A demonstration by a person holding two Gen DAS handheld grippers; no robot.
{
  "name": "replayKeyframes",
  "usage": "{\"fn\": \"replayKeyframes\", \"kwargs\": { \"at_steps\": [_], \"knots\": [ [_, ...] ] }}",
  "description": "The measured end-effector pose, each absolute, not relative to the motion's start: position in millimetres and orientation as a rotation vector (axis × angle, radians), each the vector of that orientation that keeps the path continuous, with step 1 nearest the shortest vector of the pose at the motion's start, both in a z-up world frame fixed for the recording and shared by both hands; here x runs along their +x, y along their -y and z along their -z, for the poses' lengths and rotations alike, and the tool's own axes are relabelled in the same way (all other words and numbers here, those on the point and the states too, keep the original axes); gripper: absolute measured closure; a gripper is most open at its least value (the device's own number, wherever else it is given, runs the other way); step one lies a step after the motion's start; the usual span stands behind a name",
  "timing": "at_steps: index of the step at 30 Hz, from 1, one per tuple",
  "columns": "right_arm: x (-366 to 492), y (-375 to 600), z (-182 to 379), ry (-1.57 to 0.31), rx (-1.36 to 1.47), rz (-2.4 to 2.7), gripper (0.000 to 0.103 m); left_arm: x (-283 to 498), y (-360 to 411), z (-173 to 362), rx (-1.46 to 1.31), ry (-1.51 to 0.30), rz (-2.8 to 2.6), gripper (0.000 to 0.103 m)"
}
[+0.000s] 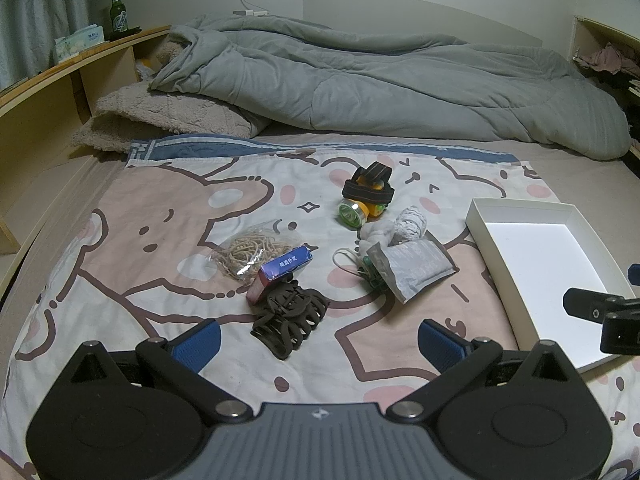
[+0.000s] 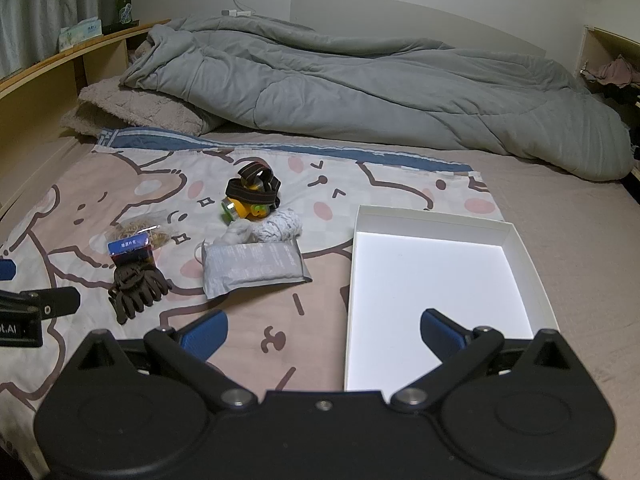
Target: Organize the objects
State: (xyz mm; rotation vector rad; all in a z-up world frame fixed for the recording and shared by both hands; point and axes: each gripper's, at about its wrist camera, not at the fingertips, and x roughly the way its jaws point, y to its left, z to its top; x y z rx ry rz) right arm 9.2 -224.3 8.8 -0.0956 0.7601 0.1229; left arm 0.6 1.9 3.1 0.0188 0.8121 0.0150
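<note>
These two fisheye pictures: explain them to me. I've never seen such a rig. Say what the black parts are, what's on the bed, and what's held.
A person holds a two-finger gripper in each hand, each carrying a camera looking along its blue-padded fingers. One picture is from the left gripper, the other from the right gripper. Both are open and hold nothing. On the bed lie a hair claw, a card box, a bag of rubber bands, a headlamp, a grey packet and an empty white tray.

On the bed: one white box (image 2: 436, 216), one headlamp (image 2: 250, 196), one hair claw (image 1: 290, 318), one card pack (image 1: 280, 270), one bag of rubber bands (image 1: 250, 250), one grey pouch (image 2: 252, 266).
</note>
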Motion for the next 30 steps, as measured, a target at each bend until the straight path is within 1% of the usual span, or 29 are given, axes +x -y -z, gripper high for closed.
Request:
{"fn": "replayKeyframes", "kwargs": {
  "at_steps": [30],
  "knots": [
    [9.9,223.3,-7.2,-0.764,-0.098,-0.125,0.000,0.5,-1.8,-3.0,0.018,-0.812,-0.017,0.000]
  ]
}}
